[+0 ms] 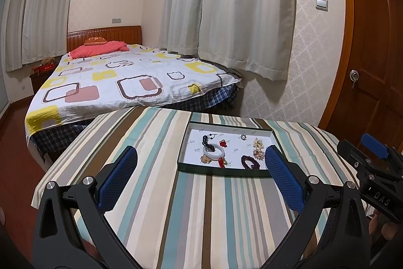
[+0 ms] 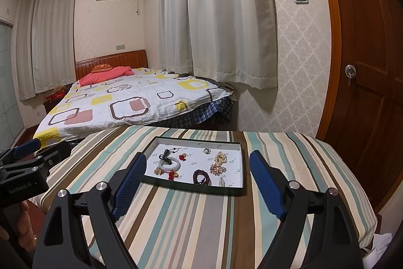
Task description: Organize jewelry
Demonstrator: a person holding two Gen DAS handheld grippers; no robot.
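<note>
A dark-rimmed tray (image 1: 221,172) with a white floor lies on the striped table; it also shows in the right wrist view (image 2: 191,189). In it lie a pale jade bangle (image 1: 214,150) (image 2: 169,163), a black cord pendant (image 1: 205,141), red charms (image 1: 223,143), a dark red bead bracelet (image 1: 249,162) (image 2: 201,177) and cream bead pieces (image 1: 259,148) (image 2: 219,163). My left gripper (image 1: 201,158) is open and empty, held above the table in front of the tray. My right gripper (image 2: 199,163) is open and empty, also short of the tray.
The table wears a striped cloth (image 1: 176,206). Behind it stands a bed (image 1: 121,82) with a patterned sheet. Curtains (image 1: 239,4) hang behind, and a wooden door (image 1: 377,54) is at the right. The right gripper's body (image 1: 372,168) shows at the left wrist view's right edge.
</note>
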